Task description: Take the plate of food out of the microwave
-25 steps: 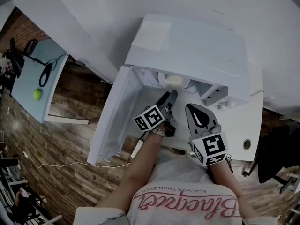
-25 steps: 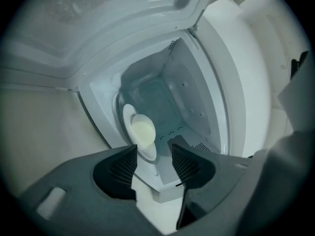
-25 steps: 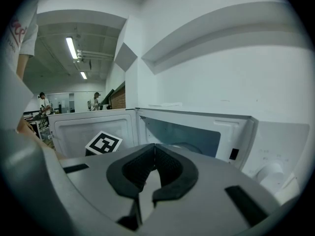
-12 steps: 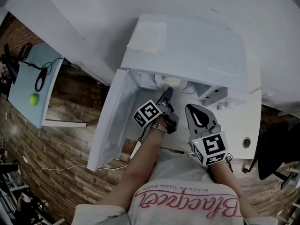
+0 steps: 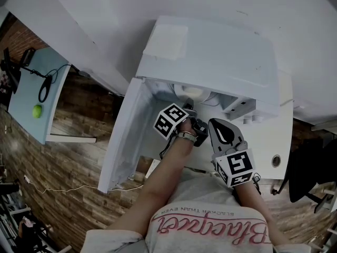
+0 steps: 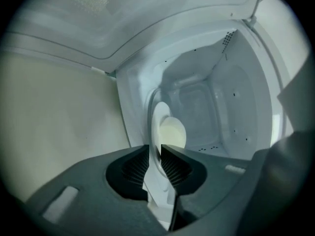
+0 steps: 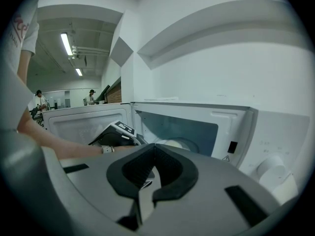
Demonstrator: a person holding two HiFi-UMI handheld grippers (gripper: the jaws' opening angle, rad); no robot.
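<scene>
Your dark grey left gripper (image 6: pixel 155 149) reaches into the boxy white microwave (image 5: pixel 210 51), whose door hangs open. Its jaws have just been closing, and now they're pinching the near rim of the round white plate (image 6: pixel 158 118) with pale food (image 6: pixel 173 133), inside the microwave. Your right gripper (image 7: pixel 153 147) hangs just in front of the microwave, jaws pressed together on nothing.
</scene>
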